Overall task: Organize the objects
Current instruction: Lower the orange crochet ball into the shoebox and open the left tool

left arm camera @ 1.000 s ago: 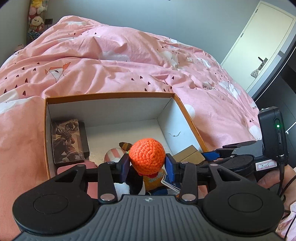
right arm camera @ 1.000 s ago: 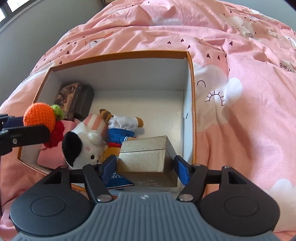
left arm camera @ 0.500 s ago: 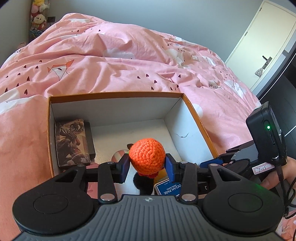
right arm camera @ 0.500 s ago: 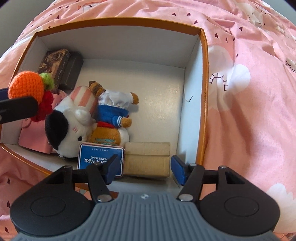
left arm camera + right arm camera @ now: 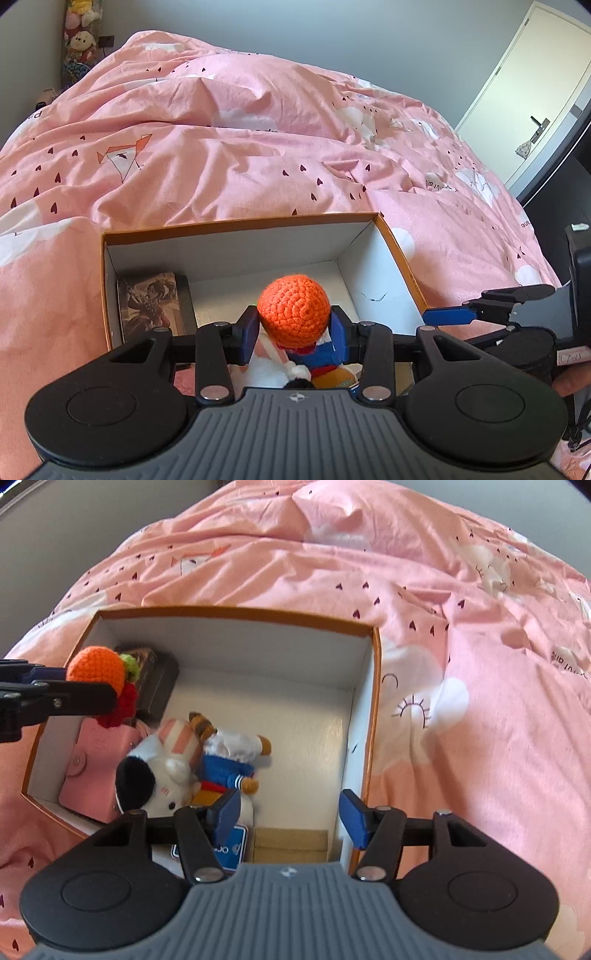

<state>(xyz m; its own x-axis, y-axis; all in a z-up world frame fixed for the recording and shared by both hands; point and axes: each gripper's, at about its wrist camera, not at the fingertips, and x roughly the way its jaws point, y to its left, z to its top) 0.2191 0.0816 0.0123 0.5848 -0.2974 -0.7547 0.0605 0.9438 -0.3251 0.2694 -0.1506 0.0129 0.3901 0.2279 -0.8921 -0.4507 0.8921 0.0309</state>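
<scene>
Honestly, the left gripper [image 5: 294, 334] clamps the orange crochet toy [image 5: 293, 313] above the box's [image 5: 236, 613] left edge, so a soft squashy grip could let it drop outside onto the blanket [image 5: 461, 635]. The right gripper [image 5: 291, 814] is spread with nothing in it over the right front corner, above the tan case [image 5: 290, 845], and might bump that.

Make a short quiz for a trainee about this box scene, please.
1. True or false: the left gripper holds the orange crochet ball.
2. What lies between the blue tin and the box wall? A) gold box B) a cup
3. Which gripper has nothing between its pads?

Key: 1 true; 2 A; 3 right.
</scene>
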